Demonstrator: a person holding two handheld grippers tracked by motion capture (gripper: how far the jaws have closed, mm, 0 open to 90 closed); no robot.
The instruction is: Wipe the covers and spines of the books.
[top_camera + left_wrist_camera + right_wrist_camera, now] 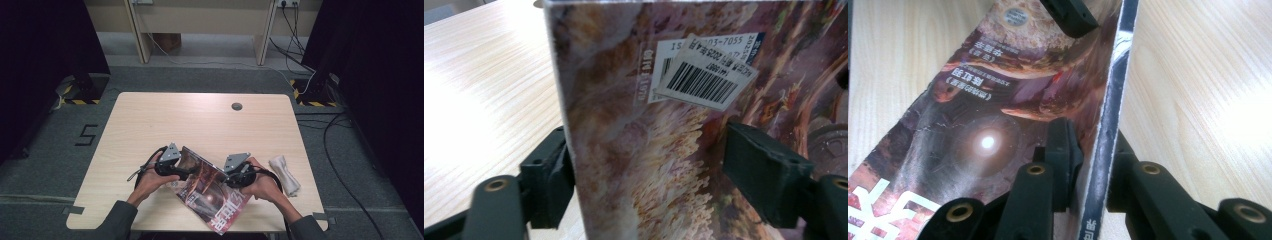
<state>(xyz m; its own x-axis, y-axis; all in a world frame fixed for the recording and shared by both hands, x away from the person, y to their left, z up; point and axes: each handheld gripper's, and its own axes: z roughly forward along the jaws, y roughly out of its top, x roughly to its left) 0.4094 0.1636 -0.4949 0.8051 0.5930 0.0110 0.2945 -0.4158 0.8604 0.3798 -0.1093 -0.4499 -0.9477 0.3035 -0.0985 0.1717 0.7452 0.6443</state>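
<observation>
A glossy magazine (210, 192) with a dark reddish cover stands tilted on its edge near the table's front, between my two grippers. My right gripper (227, 179) is shut on its spine edge; in the right gripper view both jaws (1093, 155) pinch the thin edge of the magazine (988, 130). My left gripper (187, 174) is at the magazine's far upper corner. In the left gripper view its jaws (646, 170) stand wide apart, one on each side of the magazine (634, 150), under a white barcode sticker (706, 80). A hand holds each gripper.
The light wooden table (175, 120) has a round cable hole (237, 106) at the back. A crumpled white cloth (285, 174) lies right of my right hand. Cables run over the floor beyond the table's right side.
</observation>
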